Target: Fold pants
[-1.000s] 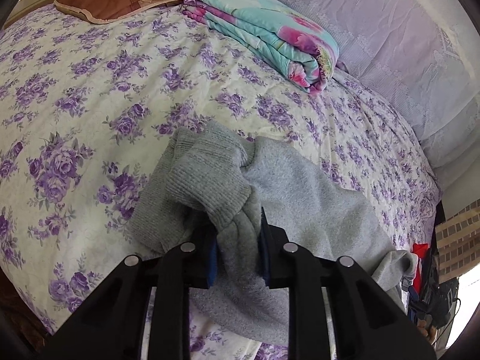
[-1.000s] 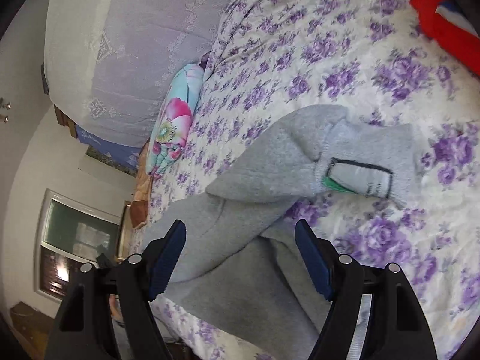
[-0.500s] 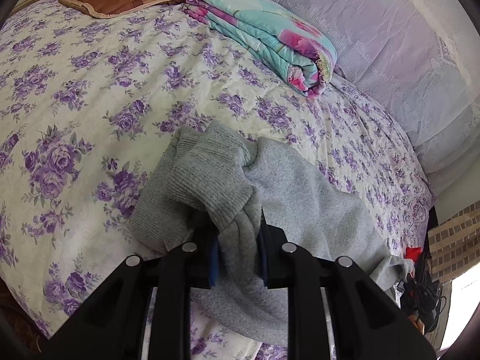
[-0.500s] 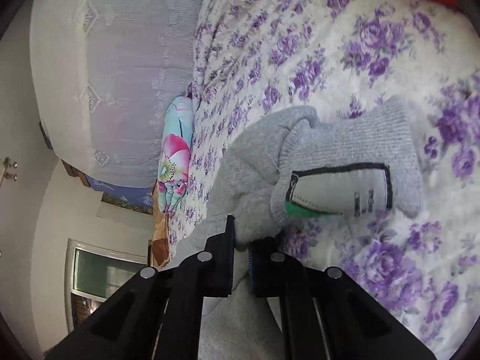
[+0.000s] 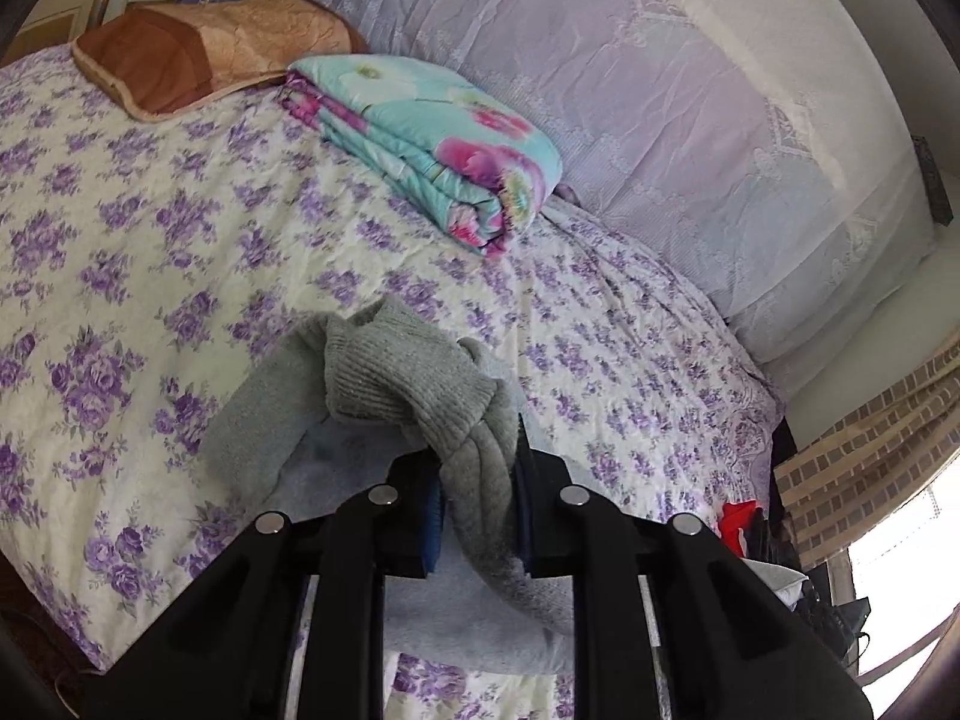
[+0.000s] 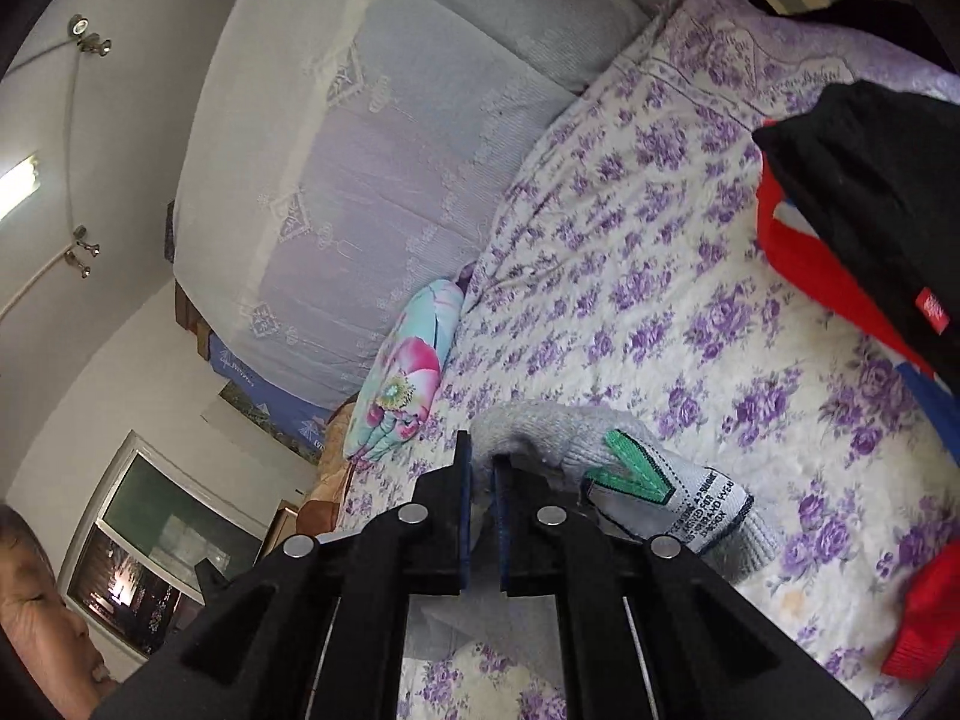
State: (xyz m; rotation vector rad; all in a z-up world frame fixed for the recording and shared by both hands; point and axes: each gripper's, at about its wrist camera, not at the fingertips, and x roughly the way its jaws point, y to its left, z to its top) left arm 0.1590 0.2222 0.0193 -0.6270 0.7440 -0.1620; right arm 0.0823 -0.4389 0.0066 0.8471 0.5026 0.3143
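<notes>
No containers are seen. The grey pants point(image 5: 414, 384) are found bunched near the front edge of the bed point(image 5: 150, 252), partly lifted clear of the purple-flowered bedspread. In the left wrist view, a thick roll of the grey fabric is pinched by the left gripper point(image 5: 477, 498), with the ribbed waistband draped over and ahead of the fingers point(image 5: 433, 516). In the right wrist view, the right gripper point(image 6: 480, 480) is pressed almost fully together on a thin fold of the pants point(image 6: 540, 426), beside the sewn-in label point(image 6: 666, 501) with its green tab.

A folded floral quilt point(image 5: 432, 144) is set toward the far edge of the bed, with a brown pillow point(image 5: 204, 54) at the far left corner. A black and red garment point(image 6: 858, 192) is noted along the right side of the bed in the right wrist view.

The lower part of the pants is hidden behind both gripper bodies, so the legs cannot be traced. The label print is too small to be read. The black and red garment is cut off by the frame edge. A person is partly caught at the lower left margin of the right wrist view. What lies beyond the near right corner of the bed in the left wrist view is dark and cannot be made out.
</notes>
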